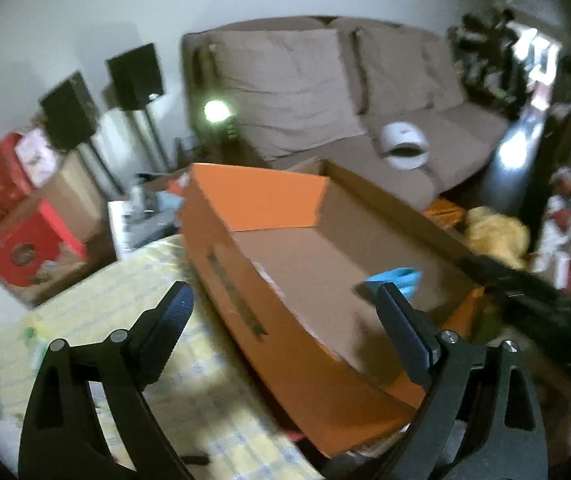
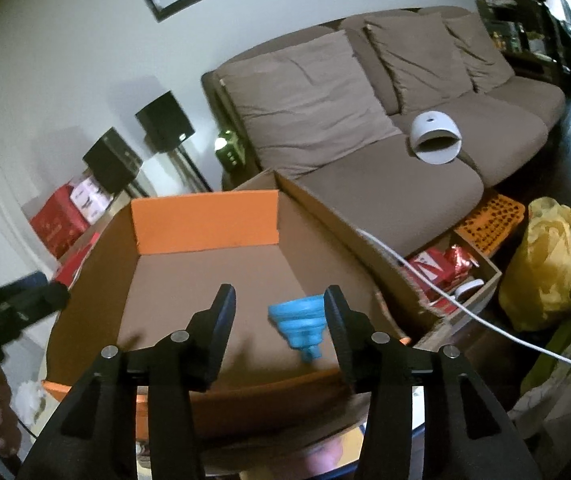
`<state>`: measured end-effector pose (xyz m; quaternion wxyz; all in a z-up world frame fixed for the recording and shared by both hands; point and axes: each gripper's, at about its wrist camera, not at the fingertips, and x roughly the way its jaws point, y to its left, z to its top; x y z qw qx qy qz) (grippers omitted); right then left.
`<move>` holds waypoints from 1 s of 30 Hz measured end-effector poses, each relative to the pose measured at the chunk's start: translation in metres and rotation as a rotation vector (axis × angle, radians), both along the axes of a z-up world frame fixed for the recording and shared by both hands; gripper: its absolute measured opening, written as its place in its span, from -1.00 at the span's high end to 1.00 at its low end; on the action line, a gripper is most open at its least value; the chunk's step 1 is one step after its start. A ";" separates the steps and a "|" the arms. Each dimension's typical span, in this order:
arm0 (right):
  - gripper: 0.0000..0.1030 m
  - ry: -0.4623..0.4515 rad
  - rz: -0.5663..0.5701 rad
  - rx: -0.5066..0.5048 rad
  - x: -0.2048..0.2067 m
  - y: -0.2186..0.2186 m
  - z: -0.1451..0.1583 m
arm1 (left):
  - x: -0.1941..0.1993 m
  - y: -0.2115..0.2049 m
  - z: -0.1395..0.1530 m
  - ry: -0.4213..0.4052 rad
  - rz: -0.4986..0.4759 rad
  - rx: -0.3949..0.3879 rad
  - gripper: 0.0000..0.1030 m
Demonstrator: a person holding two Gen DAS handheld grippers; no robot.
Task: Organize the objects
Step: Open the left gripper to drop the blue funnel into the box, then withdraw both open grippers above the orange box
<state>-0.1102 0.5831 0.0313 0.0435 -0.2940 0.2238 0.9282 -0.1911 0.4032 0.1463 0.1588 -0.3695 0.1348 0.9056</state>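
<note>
**Grippers spread above the box, funnel already laid inside**

Right gripper (image 2: 277, 312) is held above the near end of the orange cardboard box (image 2: 205, 224), its jaws parted and empty. A blue collapsible funnel (image 2: 299, 326) is seen lying on its side on the box floor, beside the right finger but not pinched. The left gripper (image 1: 285, 312) is spread wide over the box's long side wall, nothing between its fingers; a yellow checked cloth (image 1: 189, 392) covers the desk under it. The placing step is judged finished. For the next move, another loose item must be found, which calls for both grippers to be drawn clear of the box walls.
</note>
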 end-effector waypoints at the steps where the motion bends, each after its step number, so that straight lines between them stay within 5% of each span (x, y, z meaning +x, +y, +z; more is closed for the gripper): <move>1: 0.05 0.004 -0.012 -0.002 0.001 0.003 0.000 | -0.002 0.005 -0.003 0.012 0.019 -0.043 -0.75; 5: 0.01 0.008 -0.047 -0.003 0.006 0.010 -0.001 | -0.015 0.019 -0.022 -0.055 0.022 -0.085 -0.71; 8: -0.02 0.008 -0.063 -0.013 0.007 0.015 -0.002 | -0.023 0.015 -0.041 -0.127 0.022 -0.049 -0.26; 15: -0.06 0.013 -0.089 -0.028 0.013 0.026 -0.003 | -0.020 -0.019 -0.039 -0.055 0.071 0.079 0.23; 22: -0.11 -0.005 -0.104 -0.040 0.013 0.030 -0.006 | -0.012 -0.064 -0.044 -0.024 0.120 0.167 0.47; 26: -0.31 0.022 -0.084 -0.074 0.013 0.027 -0.005 | -0.015 -0.077 -0.044 -0.040 0.129 0.210 0.48; 30: -0.31 0.006 -0.072 -0.067 0.009 0.024 -0.007 | -0.014 -0.078 -0.045 -0.030 0.129 0.228 0.48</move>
